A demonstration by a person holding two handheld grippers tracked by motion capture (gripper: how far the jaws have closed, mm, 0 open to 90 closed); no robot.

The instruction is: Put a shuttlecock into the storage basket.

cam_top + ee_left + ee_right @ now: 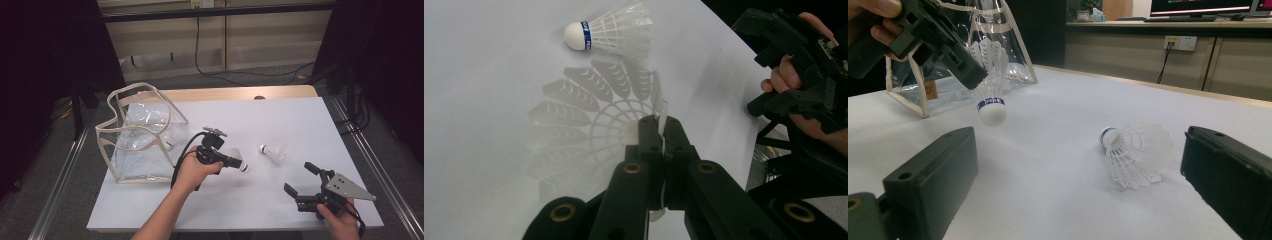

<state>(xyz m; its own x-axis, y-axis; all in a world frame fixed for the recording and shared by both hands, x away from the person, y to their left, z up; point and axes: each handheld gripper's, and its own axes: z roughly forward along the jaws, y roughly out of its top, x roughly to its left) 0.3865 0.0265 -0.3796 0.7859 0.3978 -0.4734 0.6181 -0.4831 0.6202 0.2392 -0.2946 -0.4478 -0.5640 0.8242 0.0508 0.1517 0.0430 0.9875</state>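
Note:
My left gripper is shut on the feather skirt of a white shuttlecock, held just above the white table with its cork pointing right. In the left gripper view the jaws pinch the rim of that skirt. A second shuttlecock lies on its side a little to the right, also seen beyond the held one. My right gripper rests open near the front right edge, empty, facing the lying shuttlecock and the held one.
A clear plastic bag with beige trim stands open at the table's left; a small white shape inside may be another shuttlecock. The white tabletop ends in metal rails on both sides.

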